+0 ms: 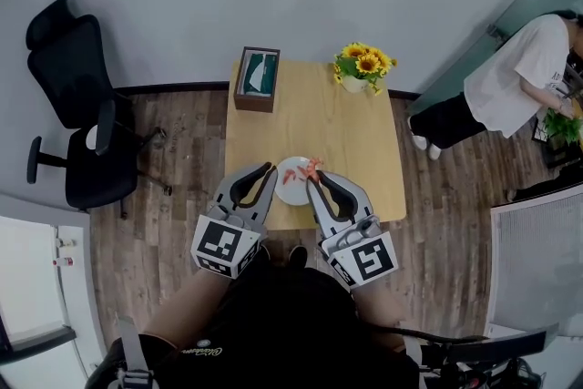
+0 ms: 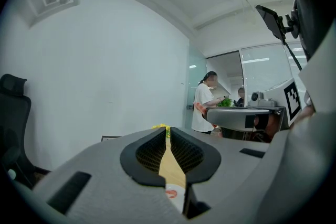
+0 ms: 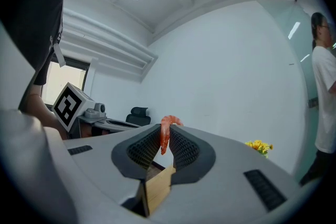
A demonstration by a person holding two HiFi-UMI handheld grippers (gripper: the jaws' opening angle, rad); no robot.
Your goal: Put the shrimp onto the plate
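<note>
A white plate (image 1: 293,187) lies near the front edge of the wooden table (image 1: 355,141). One orange shrimp (image 1: 288,175) rests on it. My right gripper (image 1: 311,179) is shut on a second shrimp (image 1: 315,166) over the plate's right rim. In the right gripper view this shrimp (image 3: 166,134) hangs pinched between the ribbed pads (image 3: 181,147) of the right gripper (image 3: 165,140). My left gripper (image 1: 271,168) hovers at the plate's left rim. Its jaws meet, with nothing between them. The left gripper view shows the left gripper (image 2: 167,139) with a sliver of the plate (image 2: 176,198) below it.
A dark wooden tissue box (image 1: 257,78) stands at the table's far left and a pot of sunflowers (image 1: 363,66) at its far right. A black office chair (image 1: 77,114) is on the left. A person in a white shirt (image 1: 519,79) stands at the right.
</note>
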